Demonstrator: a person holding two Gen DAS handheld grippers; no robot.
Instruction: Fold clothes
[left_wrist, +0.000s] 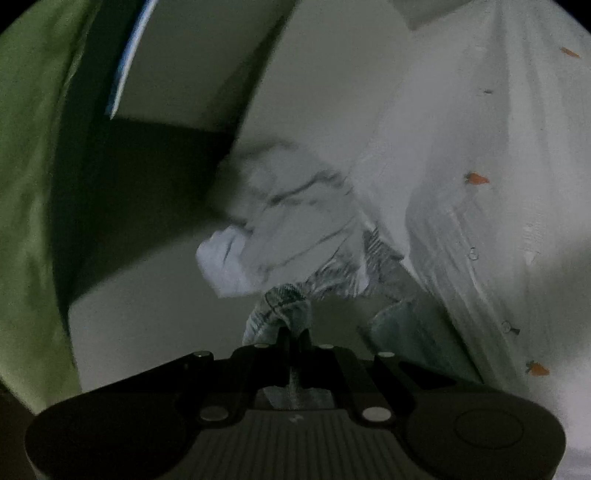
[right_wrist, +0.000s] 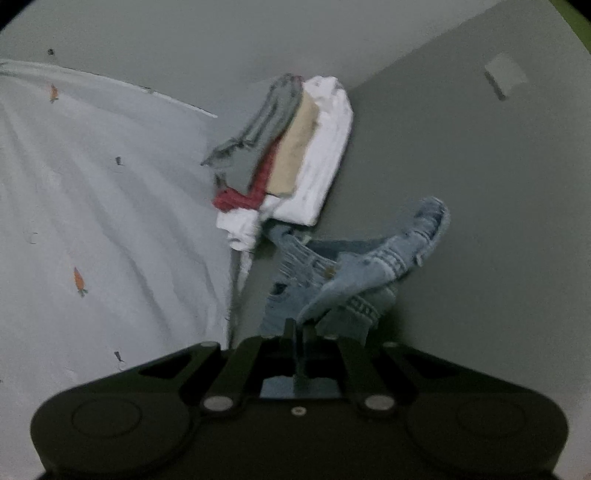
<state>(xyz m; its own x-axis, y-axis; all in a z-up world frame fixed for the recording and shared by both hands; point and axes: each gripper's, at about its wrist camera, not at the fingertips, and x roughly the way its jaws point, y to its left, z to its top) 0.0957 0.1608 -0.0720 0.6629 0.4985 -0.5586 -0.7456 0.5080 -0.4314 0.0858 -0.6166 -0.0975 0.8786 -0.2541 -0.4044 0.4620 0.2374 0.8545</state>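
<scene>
Surface: grey-green surface (right_wrist: 480, 184), dim light, both views blurred; green fabric (left_wrist: 26, 184) fills left edge of left wrist view.
Left tongs (left_wrist: 293, 338): shut tight on a plaid-patterned cloth corner (left_wrist: 280, 306), lower centre of frame; cloth bunches up toward frame centre, pale and crumpled.
Right tongs (right_wrist: 300, 326): shut tight on a fold of light blue jeans (right_wrist: 354, 273), lower centre of frame; one denim end sticks out to right of centre.
Why held: likely both pinches are lifting garments clear of the surface to spread or sort them before folding.
White carrot-print shirt (right_wrist: 92, 221): buttoned, draped over left half of right wrist view, right side of left wrist view; not gripped.
Folded stack (right_wrist: 306, 155): white, tan, red, grey pieces piled above centre of right wrist view, looks like finished folds.
Containers: none visible.
Progress: partway, judging by the stack.
</scene>
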